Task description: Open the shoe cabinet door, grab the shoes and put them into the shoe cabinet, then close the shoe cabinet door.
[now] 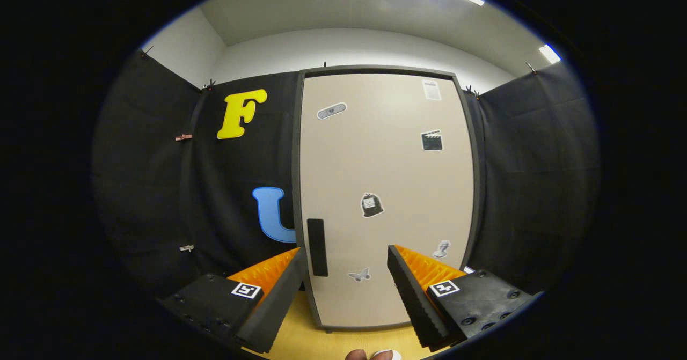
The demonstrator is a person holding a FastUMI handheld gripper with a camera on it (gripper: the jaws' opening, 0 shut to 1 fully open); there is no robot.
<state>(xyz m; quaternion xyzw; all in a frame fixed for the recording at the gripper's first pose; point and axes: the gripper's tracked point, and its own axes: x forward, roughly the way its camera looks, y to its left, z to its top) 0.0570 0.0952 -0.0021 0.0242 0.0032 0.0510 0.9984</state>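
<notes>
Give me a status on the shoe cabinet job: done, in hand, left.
Done: nothing visible; the cabinet door is shut flat in its frame.
In hand: the gripper faces the door, fingers open and holding nothing, with the dark handle just beyond the left finger.
Left: pull the door open, put the shoes in, close it. Something pale lies on the floor below the fingers; I cannot tell what.

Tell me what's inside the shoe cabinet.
Cannot be seen: the shoe cabinet door is closed, covering the inside. Only its stickers and dark handle show, beyond the open gripper.

Tongs [346, 282] with ridged wedge fingers, square coded tags, screwed mounting blocks.
</notes>
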